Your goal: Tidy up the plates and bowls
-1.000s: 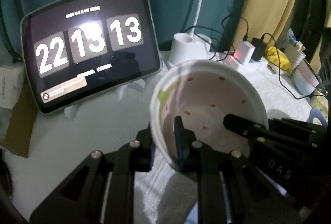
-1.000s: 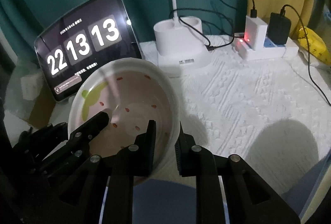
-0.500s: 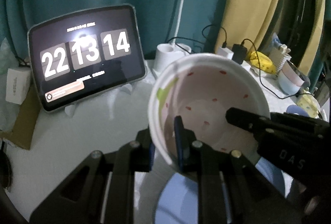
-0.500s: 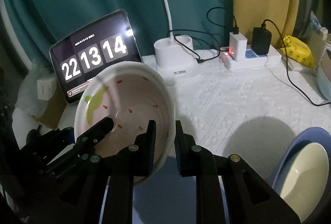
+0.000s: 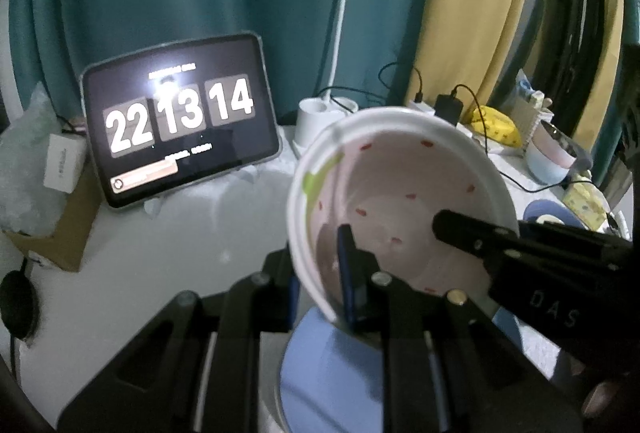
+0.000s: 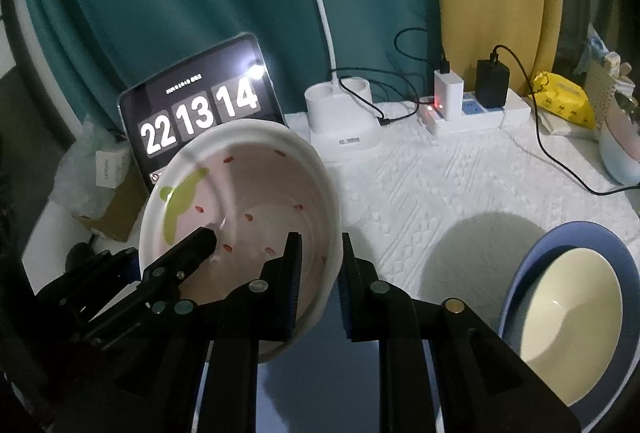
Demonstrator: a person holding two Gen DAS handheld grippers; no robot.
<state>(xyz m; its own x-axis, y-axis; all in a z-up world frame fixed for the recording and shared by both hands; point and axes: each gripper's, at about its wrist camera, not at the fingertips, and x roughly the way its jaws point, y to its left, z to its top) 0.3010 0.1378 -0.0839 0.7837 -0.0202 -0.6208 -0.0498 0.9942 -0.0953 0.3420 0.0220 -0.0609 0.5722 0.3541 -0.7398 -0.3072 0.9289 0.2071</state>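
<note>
A white bowl [image 5: 400, 193] with a pink inside, red dots and a green leaf mark is held in the air, tilted, by both grippers. My left gripper [image 5: 320, 273] is shut on its left rim. My right gripper [image 6: 318, 273] is shut on its right rim; the bowl also shows in the right wrist view [image 6: 248, 217]. A blue plate [image 5: 332, 373] lies directly below the bowl. At the right, a cream bowl [image 6: 568, 325] sits in a second blue plate [image 6: 520, 281].
A tablet clock [image 6: 200, 109] leans at the back left. A white lamp base [image 6: 340, 121], a power strip with chargers [image 6: 472, 109] and cables stand at the back. A yellow packet [image 6: 560, 101] and a pale bowl [image 6: 620, 153] are at the right.
Both grippers have lifted the bowl and pulled back toward the table's near side. The blue plates and the cream bowl have come into view.
</note>
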